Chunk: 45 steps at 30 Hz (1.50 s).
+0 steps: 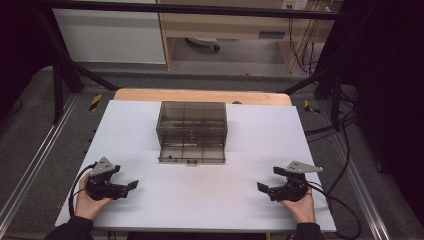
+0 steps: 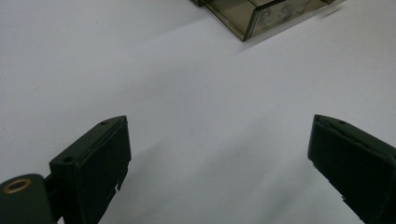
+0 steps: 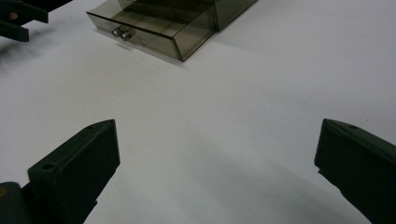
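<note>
A smoky see-through drawer box [image 1: 191, 120] stands at the middle of the white table [image 1: 150, 205]. Its bottom drawer [image 1: 191, 153] is pulled out toward me, and two small knobs [image 3: 121, 33] show on its front. My left gripper [image 1: 126, 178] rests near the front left of the table, open, with nothing between its jaws [image 2: 218, 126]. At the front right, my right gripper [image 1: 269, 179] is also open and empty [image 3: 218, 127]. Both point inward toward the drawer, well short of it. A corner of the drawer [image 2: 261, 14] appears in the left gripper view.
A wooden edge [image 1: 200, 95] runs along the table's far side. Black frame bars [image 1: 65, 70] and cables [image 1: 345, 165] lie beside the table. White surface stretches between the grippers and the drawer. The left gripper [image 3: 18, 18] is at the top left of the right gripper view.
</note>
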Each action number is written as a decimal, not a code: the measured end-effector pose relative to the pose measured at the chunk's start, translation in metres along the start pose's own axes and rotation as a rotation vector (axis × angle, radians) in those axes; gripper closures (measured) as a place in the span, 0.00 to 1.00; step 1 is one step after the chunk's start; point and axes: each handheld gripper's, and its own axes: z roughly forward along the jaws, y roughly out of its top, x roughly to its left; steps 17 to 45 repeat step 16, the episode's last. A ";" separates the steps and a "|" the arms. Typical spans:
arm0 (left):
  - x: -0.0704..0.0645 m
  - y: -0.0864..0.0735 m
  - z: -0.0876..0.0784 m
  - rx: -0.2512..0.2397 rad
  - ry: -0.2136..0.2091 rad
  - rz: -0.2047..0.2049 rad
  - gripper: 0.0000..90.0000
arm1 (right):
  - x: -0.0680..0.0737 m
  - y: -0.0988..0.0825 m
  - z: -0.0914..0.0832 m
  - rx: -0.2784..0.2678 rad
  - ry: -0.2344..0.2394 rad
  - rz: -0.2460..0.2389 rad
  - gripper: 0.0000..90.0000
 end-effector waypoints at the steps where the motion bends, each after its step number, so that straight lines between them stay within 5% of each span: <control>1: 0.000 -0.001 0.000 -0.005 0.000 -0.002 0.07 | 0.000 0.000 0.000 0.001 0.000 0.000 0.01; 45: 0.004 -0.005 -0.002 0.004 0.004 -0.004 0.07 | 0.000 0.000 0.000 0.000 0.001 0.001 0.01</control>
